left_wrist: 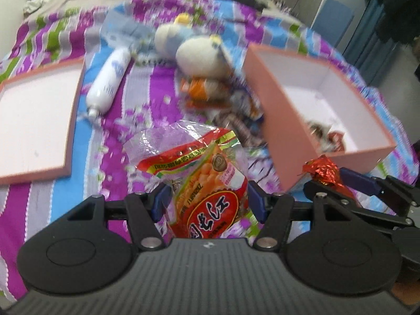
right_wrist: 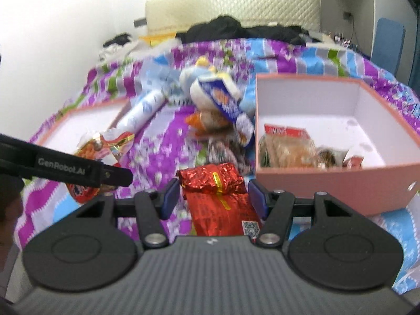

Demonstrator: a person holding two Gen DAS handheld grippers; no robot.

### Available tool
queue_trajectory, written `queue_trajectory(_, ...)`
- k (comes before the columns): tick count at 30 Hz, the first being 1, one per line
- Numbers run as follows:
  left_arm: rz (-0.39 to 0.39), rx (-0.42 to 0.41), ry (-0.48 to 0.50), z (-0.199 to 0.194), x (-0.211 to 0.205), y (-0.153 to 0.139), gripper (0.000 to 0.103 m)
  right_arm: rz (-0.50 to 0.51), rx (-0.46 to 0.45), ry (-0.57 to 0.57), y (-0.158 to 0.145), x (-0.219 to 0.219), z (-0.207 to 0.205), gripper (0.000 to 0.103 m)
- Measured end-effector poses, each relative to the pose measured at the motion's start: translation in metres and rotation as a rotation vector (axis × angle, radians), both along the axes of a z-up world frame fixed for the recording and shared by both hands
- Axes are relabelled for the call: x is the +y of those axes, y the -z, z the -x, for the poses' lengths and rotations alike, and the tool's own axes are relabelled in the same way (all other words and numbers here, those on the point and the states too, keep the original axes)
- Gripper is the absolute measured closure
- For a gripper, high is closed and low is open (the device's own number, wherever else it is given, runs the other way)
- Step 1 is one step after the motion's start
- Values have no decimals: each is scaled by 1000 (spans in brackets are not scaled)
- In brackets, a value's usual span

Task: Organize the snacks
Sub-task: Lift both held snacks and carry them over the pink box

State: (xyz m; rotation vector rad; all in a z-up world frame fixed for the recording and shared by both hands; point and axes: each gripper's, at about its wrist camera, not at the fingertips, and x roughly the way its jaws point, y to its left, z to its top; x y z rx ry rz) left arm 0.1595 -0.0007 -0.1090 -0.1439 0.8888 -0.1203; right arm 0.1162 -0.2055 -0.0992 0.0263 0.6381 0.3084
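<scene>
Few snacks lie in the pink box [right_wrist: 328,181] yet; my left tongs [left_wrist: 207,202] grip a corn packet [left_wrist: 207,183], my right tongs [right_wrist: 214,199] a red foil packet [right_wrist: 218,197], and several snacks [right_wrist: 215,120] wait on the bed [right_wrist: 168,162].

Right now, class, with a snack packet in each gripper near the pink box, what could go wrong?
1. The right gripper sits close beside the left gripper; they may collide.
2. The red foil packet looks loosely held between wide fingers and may slip.
3. The corn snack packet could catch the pink box wall.
</scene>
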Motion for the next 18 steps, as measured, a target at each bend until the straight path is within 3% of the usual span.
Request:
queue_trajectory(3, 24, -47, 5, 0, -3, -22, 36, -12, -43, 11, -20, -5, 0, 45)
queue_trajectory(4, 28, -59, 9, 1, -4, -30, 36, -16, -56, 15, -26, -7, -1, 59)
queue_trajectory(8, 47, -120, 31, -3, -12, -57, 36, -15, -100, 40, -45, -13, -9, 62)
queue_trajectory(10, 52, -145, 37, -8, -18, -67, 36, -18, -110, 47, -48, -18, -14, 69)
queue_trajectory(14, 40, -166, 48, -19, -31, -70, 36, -21, -92, 67, -38, -30, -25, 70)
queue_trajectory(18, 28, -130, 44, -23, -36, -52, 36, -55, -23, 95, -13, -48, -26, 70)
